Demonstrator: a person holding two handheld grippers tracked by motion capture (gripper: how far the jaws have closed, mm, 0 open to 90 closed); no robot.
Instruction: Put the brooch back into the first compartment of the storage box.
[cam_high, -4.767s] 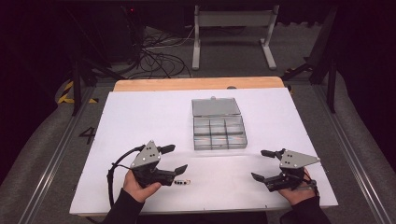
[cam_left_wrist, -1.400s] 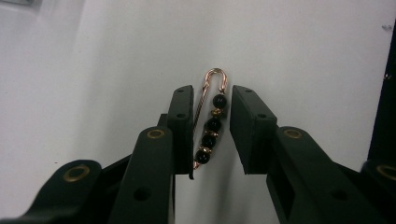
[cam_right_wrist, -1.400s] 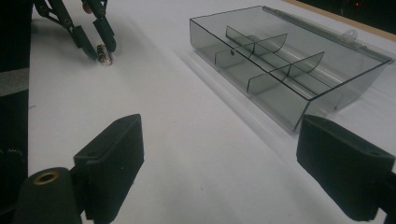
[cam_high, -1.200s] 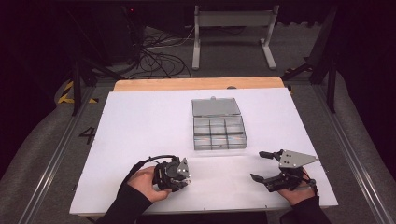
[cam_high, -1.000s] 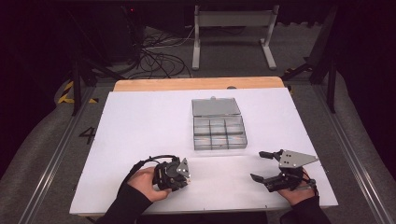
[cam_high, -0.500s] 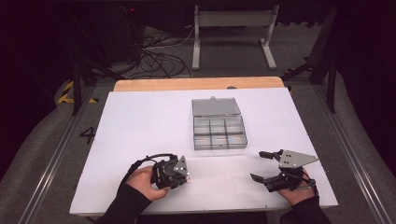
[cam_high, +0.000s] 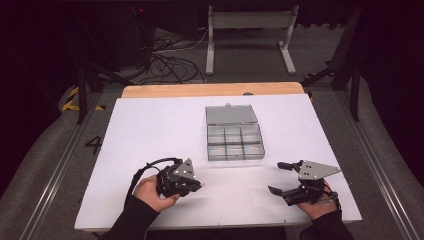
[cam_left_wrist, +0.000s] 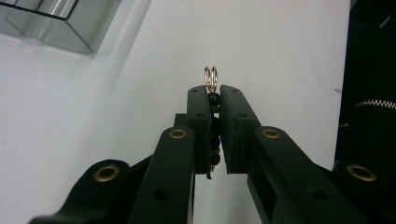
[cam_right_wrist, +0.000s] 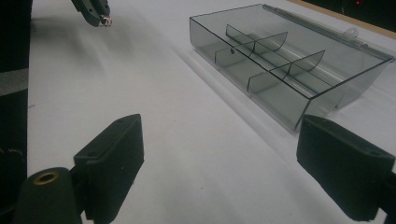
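In the lower left of the high view, the left gripper (cam_high: 196, 186) has its jaws clamped on a small beaded trinket (cam_left_wrist: 213, 100) with two copper rings poking out past the tips, held just above the white table (cam_high: 150, 130). The right gripper (cam_high: 280, 177) sits at the lower right with its jaws spread wide and nothing between them. The clear divided box (cam_high: 234, 142) lies open near the middle of the table, between the two and a little farther back.

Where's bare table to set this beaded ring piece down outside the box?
Bare white table lies left of the compartment box, and between the left claw and right claw. The box's near edge is the tightest strip.
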